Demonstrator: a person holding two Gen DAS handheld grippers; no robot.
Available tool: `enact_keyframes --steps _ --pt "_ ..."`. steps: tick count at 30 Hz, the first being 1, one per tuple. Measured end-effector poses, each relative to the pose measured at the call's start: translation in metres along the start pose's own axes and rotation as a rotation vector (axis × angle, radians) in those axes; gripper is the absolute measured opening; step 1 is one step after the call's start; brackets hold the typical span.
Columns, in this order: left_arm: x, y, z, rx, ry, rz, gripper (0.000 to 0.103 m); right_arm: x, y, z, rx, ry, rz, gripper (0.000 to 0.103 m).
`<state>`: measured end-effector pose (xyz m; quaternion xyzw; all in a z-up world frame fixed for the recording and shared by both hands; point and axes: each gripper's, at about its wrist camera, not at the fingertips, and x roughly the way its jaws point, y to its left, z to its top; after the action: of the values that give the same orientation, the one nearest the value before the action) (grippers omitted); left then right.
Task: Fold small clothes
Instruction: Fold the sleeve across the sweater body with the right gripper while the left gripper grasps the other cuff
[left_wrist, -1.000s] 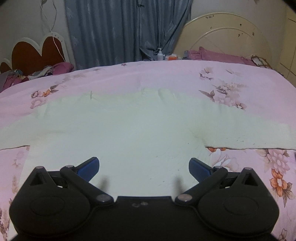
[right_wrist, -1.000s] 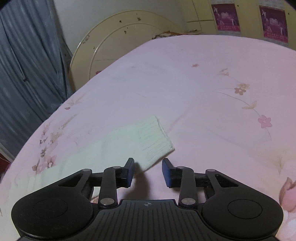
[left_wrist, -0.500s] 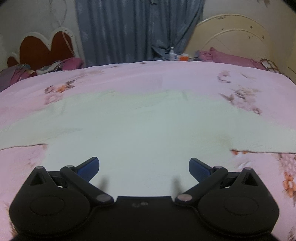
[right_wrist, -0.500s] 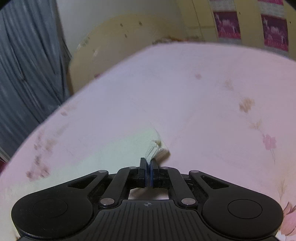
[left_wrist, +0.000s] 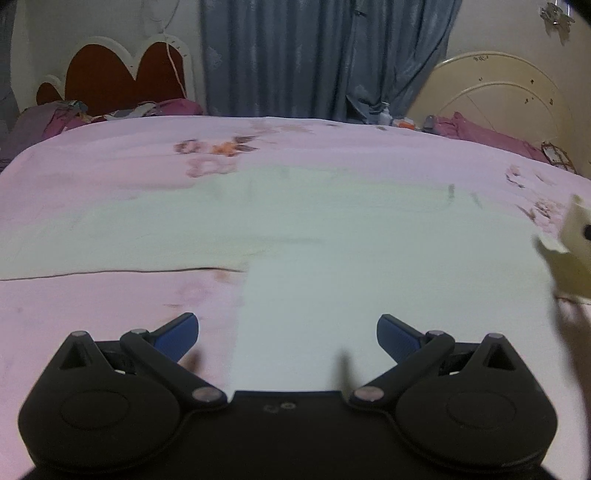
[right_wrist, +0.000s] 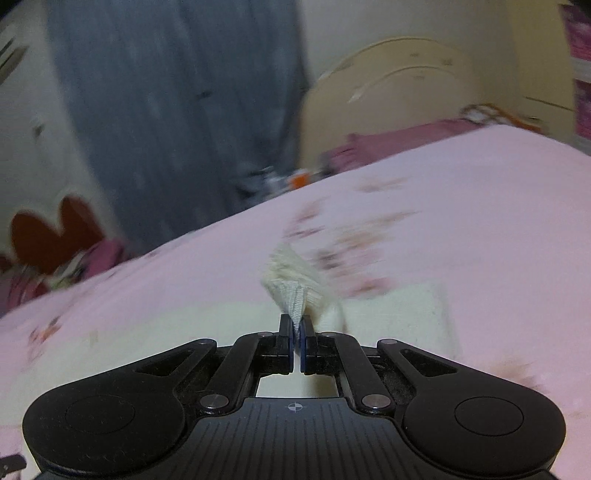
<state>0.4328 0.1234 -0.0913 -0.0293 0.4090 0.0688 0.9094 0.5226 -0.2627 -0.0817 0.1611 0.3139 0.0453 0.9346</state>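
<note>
A pale cream sweater (left_wrist: 332, 258) lies spread flat on the pink floral bedspread (left_wrist: 110, 306); its left sleeve (left_wrist: 110, 236) stretches out to the left. My left gripper (left_wrist: 287, 332) is open and empty, low over the sweater's lower left edge. My right gripper (right_wrist: 296, 334) is shut on the ribbed cuff (right_wrist: 295, 295) of the right sleeve and holds it lifted above the sweater body (right_wrist: 184, 343). The lifted cuff also shows at the right edge of the left wrist view (left_wrist: 570, 254).
A red heart-shaped headboard (left_wrist: 118, 74) and a clothes pile (left_wrist: 74, 114) lie far left. Grey-blue curtains (left_wrist: 314, 55) hang behind. A cream round headboard (left_wrist: 498, 92) with a pink pillow (left_wrist: 487, 136) stands far right.
My right gripper closed on the sleeve cuff, lifted it and swung it left over the sweater body. My left gripper moved left toward the sweater's side edge and stayed open.
</note>
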Motion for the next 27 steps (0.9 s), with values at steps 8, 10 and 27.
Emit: enact_keyframes --steps 8,10,27 --pt "-0.006 0.068 -0.007 -0.026 0.004 -0.006 0.102 0.049 0.140 -0.053 -0.179 0.114 0.095 0.002" --pt "-0.008 0.078 -0.007 -0.032 -0.006 -0.007 0.102 0.055 0.161 -0.069 -0.217 0.137 0.101 0.002" --pt "0.044 0.024 0.032 -0.081 0.014 -0.397 0.055 0.052 0.157 -0.099 -0.298 0.137 0.062 0.035"
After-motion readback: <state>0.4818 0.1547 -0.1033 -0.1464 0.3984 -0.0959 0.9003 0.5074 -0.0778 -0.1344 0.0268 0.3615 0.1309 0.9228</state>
